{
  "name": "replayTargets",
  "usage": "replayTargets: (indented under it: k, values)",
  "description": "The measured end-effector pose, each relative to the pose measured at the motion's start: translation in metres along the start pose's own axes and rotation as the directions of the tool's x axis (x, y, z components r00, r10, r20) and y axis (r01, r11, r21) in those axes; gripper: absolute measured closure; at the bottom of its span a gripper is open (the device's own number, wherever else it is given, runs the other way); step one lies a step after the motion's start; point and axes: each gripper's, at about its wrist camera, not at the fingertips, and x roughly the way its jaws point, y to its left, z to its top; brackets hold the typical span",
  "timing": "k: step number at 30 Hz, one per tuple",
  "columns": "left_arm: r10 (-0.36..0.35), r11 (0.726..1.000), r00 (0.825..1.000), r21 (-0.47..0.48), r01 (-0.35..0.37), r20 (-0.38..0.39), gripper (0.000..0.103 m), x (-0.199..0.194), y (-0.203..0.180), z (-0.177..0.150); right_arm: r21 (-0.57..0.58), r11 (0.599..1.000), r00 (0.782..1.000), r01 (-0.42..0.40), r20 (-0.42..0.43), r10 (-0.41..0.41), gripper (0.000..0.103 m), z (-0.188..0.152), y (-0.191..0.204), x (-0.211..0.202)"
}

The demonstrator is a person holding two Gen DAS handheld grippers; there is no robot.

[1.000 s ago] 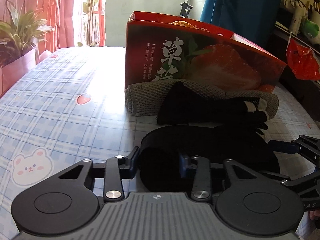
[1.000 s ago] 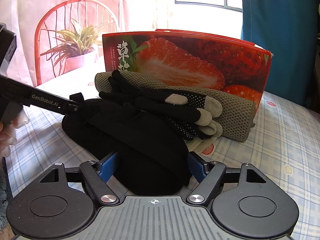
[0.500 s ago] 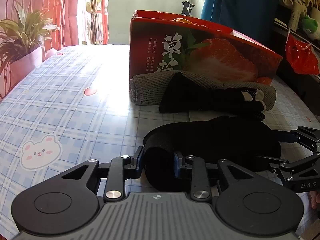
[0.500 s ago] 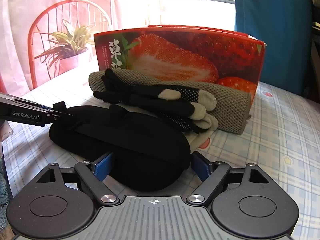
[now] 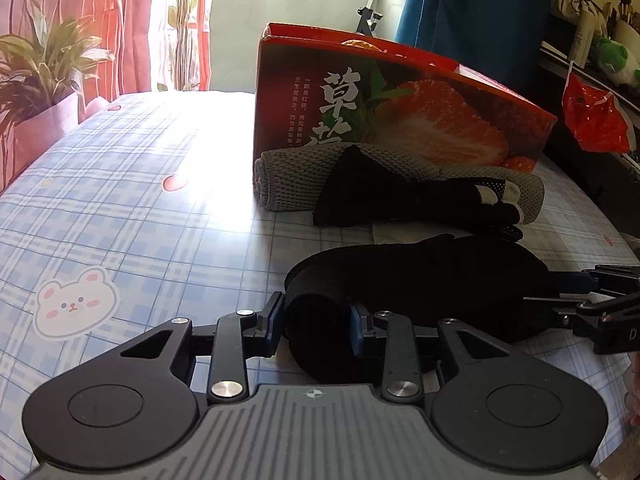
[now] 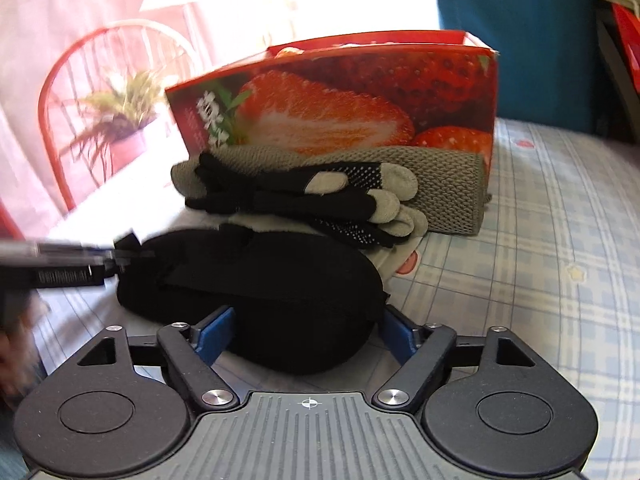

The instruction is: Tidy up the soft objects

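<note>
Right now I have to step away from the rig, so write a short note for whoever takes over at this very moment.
Left gripper: shut on one end of the black eye mask.
Right gripper: open, its fingers either side of the mask's other end, not squeezing it.
Mask lies on the checked tablecloth, in front of the black gloves, which rest on the rolled grey knit cloth against the strawberry box.
Done: mask gripped at one end.
Left: all three soft items are still outside the box.
</note>
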Motion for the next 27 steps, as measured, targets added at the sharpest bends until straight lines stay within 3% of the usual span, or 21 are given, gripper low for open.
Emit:
replayTargets:
  k: [3, 6, 9, 10, 14, 17, 21, 23, 25, 27]
  values:
    - [-0.006, 1.0, 1.0, -0.002, 0.006, 0.004, 0.069, -0.001, 0.001, 0.0, 0.035, 0.999, 0.999, -0.011, 0.045, 0.01, 0.03, 0.006, -0.002, -0.007]
    - [-0.009, 1.0, 1.0, -0.003, 0.009, 0.006, 0.069, -0.001, 0.001, 0.0, 0.028, 1.0, 0.996, -0.008, 0.088, 0.005, 0.04, 0.013, -0.001, -0.014]
    - [-0.01, 1.0, 1.0, -0.002, 0.01, 0.01, 0.069, -0.002, 0.001, -0.001, 0.005, 1.0, 0.993, 0.003, 0.122, -0.003, 0.059, 0.019, 0.002, -0.02]
    - [-0.009, 1.0, 1.0, -0.002, 0.009, 0.011, 0.069, -0.002, 0.0, -0.001, -0.004, 1.0, 0.992, 0.003, 0.126, -0.002, 0.071, 0.02, 0.003, -0.021]
    - [-0.009, 1.0, 1.0, -0.006, 0.009, 0.012, 0.068, -0.002, -0.001, -0.001, -0.035, 0.999, 0.991, -0.011, 0.132, 0.015, 0.085, 0.022, 0.005, -0.023]
    - [-0.019, 0.999, 1.0, -0.03, 0.02, 0.009, 0.069, -0.002, 0.002, 0.0, -0.071, 0.997, 0.991, -0.012, 0.132, 0.021, 0.089, 0.021, 0.011, -0.023]
    - [-0.076, 0.99, 0.997, -0.121, 0.079, 0.025, 0.082, -0.009, 0.014, 0.007, -0.109, 0.994, 0.989, -0.015, 0.147, 0.031, 0.09, 0.025, 0.017, -0.027]
    - [-0.082, 0.99, 0.994, -0.108, 0.089, 0.068, 0.086, -0.018, 0.012, 0.016, -0.115, 0.993, 0.987, -0.021, 0.157, 0.039, 0.091, 0.027, 0.017, -0.031]
    - [-0.081, 0.993, 0.991, -0.075, 0.09, 0.11, 0.097, -0.029, 0.006, 0.028, -0.122, 0.992, 0.984, -0.019, 0.173, 0.04, 0.092, 0.031, 0.017, -0.035]
    - [-0.088, 0.994, 0.985, -0.046, 0.096, 0.151, 0.097, -0.04, -0.001, 0.041, -0.122, 0.992, 0.98, -0.021, 0.194, 0.045, 0.093, 0.036, 0.016, -0.04]
